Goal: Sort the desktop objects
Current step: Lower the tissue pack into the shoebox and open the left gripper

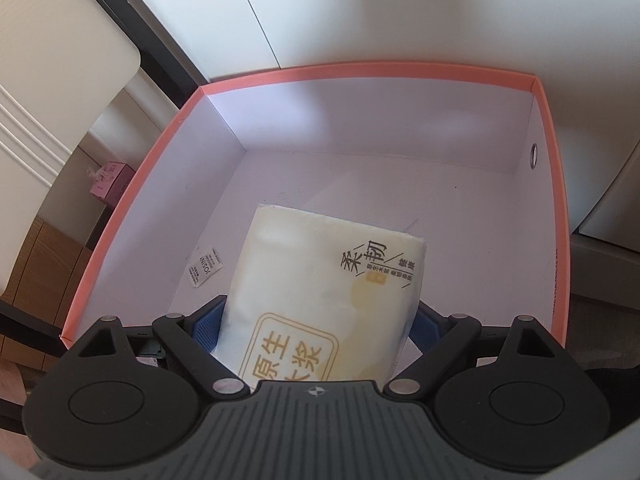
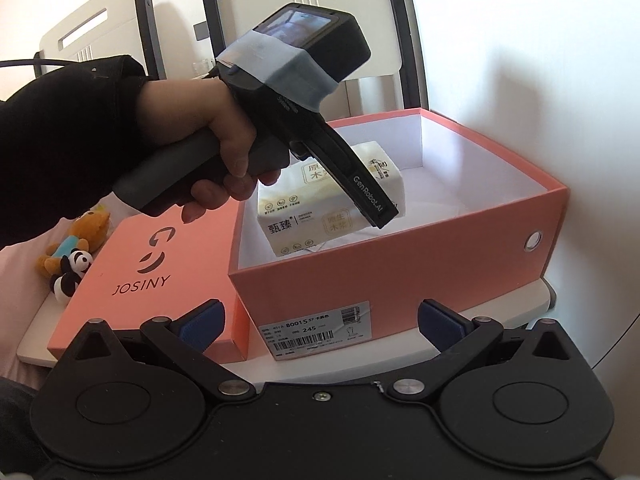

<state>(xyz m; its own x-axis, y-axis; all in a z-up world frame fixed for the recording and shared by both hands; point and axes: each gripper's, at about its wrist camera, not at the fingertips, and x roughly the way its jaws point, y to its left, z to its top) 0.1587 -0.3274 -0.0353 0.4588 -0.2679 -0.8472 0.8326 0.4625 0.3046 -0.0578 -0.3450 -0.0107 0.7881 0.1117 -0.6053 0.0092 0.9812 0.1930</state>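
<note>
- A cream-coloured tissue pack (image 1: 320, 300) printed with gold and black Chinese characters is seen inside the open pink box (image 1: 132, 208), toward its near end and tilted, with its far end lower.
- The pack is clamped between the blue pads (image 1: 206, 330) of the left gripper (image 1: 316, 332), one pad pressed against each long side.
- In the right wrist view the same tissue pack (image 2: 316, 216) is shown within the pink box (image 2: 400, 264), and the left gripper (image 2: 380, 208) is angled down into the box from above; the person's left hand (image 2: 212, 148) is wrapped around its handle.
- A small white label (image 1: 204, 266) is seen lying on the white box floor, just left of the pack.
- The box's pink lid (image 2: 152, 272), marked JOSINY, is laid flat beside the box on its left, touching or nearly touching it.
- The right gripper (image 2: 320, 326) is held in front of the box's near end wall, its jaws spread wide with nothing between them.
- A white barcode sticker (image 2: 316, 336) is fixed to that end wall.
- Plush toys (image 2: 74, 256), among them a panda, are seen lying left of the lid.
- Box and lid are borne by a white table (image 2: 536, 300).
</note>
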